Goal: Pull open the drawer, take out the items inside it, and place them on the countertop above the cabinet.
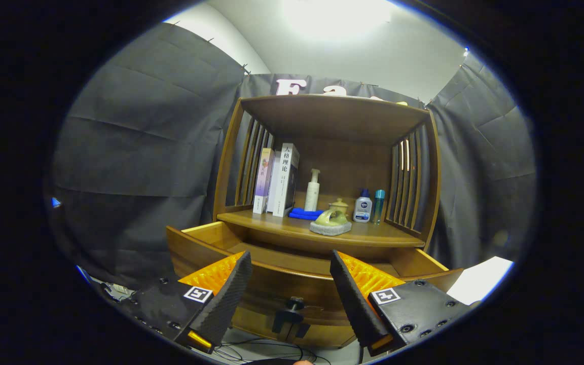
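Note:
A wooden cabinet stands ahead with its drawer (292, 263) pulled out towards me; what lies inside the drawer is hidden by its front. The dark drawer knob (295, 304) sits low on the drawer front, between my fingers and a little below their tips. My gripper (291, 263) is open with nothing between its fingers, held just in front of the drawer front. On the countertop (373, 234) above the drawer rests a green-handled scrub brush (330, 222) near the front edge, with a blue cloth (304, 213) behind it.
Further back on the countertop stand books (278, 178), a white pump bottle (313, 191), a small lidded jar (338, 204), a white bottle (362, 207) and a teal bottle (378, 205). Slatted side walls and a top shelf (332, 114) enclose this space. Cables lie on the floor below.

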### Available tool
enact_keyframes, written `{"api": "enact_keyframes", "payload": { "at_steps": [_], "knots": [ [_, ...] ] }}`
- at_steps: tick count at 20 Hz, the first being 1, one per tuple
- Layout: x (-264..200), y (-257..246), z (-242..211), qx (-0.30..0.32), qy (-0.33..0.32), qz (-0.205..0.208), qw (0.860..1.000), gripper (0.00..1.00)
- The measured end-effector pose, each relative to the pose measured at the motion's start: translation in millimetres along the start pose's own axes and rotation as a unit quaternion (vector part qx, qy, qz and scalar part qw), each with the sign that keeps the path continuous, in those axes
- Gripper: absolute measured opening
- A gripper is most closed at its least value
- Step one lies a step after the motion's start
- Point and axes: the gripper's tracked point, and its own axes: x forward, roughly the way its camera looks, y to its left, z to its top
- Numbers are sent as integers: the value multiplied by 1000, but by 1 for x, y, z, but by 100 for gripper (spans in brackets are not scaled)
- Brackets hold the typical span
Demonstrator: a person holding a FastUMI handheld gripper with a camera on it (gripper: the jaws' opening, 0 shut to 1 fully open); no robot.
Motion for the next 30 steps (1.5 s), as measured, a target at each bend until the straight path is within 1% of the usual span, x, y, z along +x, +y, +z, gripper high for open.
{"api": "enact_keyframes", "payload": {
  "at_steps": [4,9,13,15,16,19,22,24,25,30],
  "knots": [
    [-1,-2,-30,33,24,-10,999,98],
    [9,-18,-59,50,65,-37,996,98],
    [23,-24,-78,65,89,-49,993,98],
    [30,-27,-79,69,93,-56,992,98],
    [30,-26,-76,68,84,-59,992,97],
    [30,-27,-76,57,82,-69,993,96],
    [45,-38,-72,72,76,-85,991,96],
    [59,-41,-72,96,79,-88,988,96],
    [65,-42,-71,98,78,-89,988,96],
    [96,-49,-74,75,81,-95,989,95]
  ]
}}
